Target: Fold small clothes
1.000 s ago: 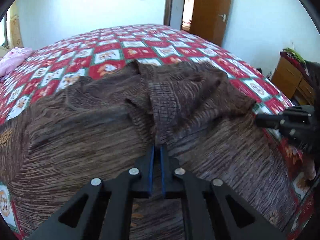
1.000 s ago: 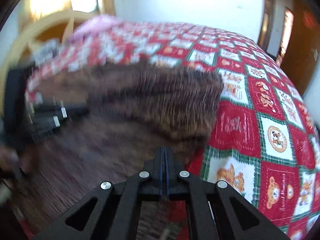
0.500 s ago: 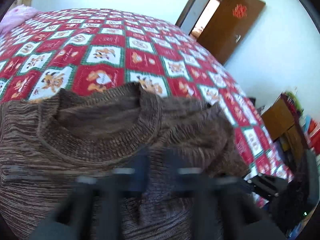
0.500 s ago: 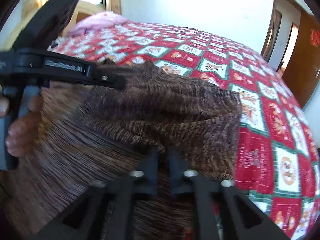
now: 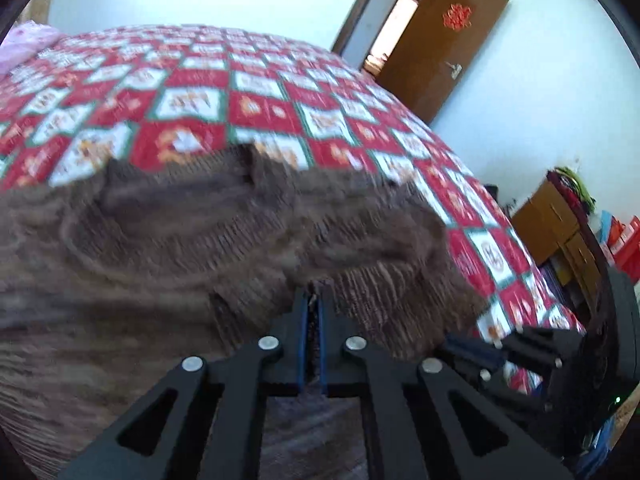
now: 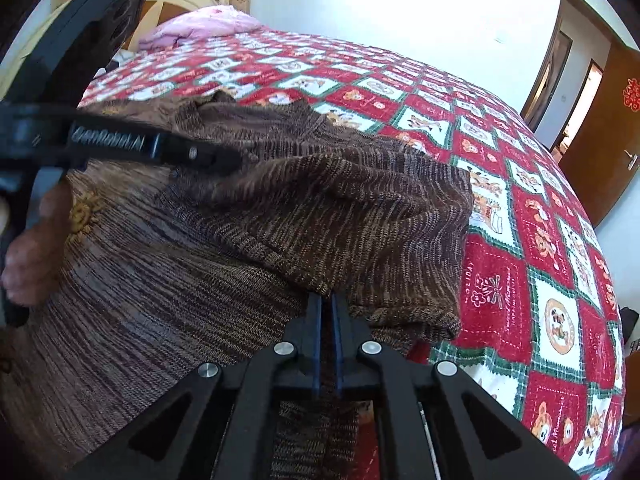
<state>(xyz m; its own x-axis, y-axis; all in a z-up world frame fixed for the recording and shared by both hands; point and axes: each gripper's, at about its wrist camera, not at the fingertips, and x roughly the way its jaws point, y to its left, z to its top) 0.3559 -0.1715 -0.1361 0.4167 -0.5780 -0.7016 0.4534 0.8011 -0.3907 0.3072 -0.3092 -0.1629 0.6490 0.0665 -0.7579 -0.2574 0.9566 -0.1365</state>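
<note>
A brown knitted sweater (image 5: pixel 168 248) lies on the bed, its round neck hole toward the far side. It also fills the right wrist view (image 6: pixel 320 208), with one side folded over the body. My left gripper (image 5: pixel 313 300) is shut on a fold of the sweater near the shoulder. My right gripper (image 6: pixel 327 300) is shut on the lower edge of the folded part. The left gripper shows from the side in the right wrist view (image 6: pixel 236 158); the right gripper shows at the lower right of the left wrist view (image 5: pixel 460 350).
The bed carries a red, white and green checked quilt (image 6: pixel 520 240). A pink pillow (image 6: pixel 200 26) lies at the headboard. A brown door (image 5: pixel 440 36) stands open at the far wall. A wooden cabinet (image 5: pixel 556 220) with clutter stands right of the bed.
Both grippers have carried one side of the sweater inward over its body. The left gripper has swung right and now points toward the neck hole.
</note>
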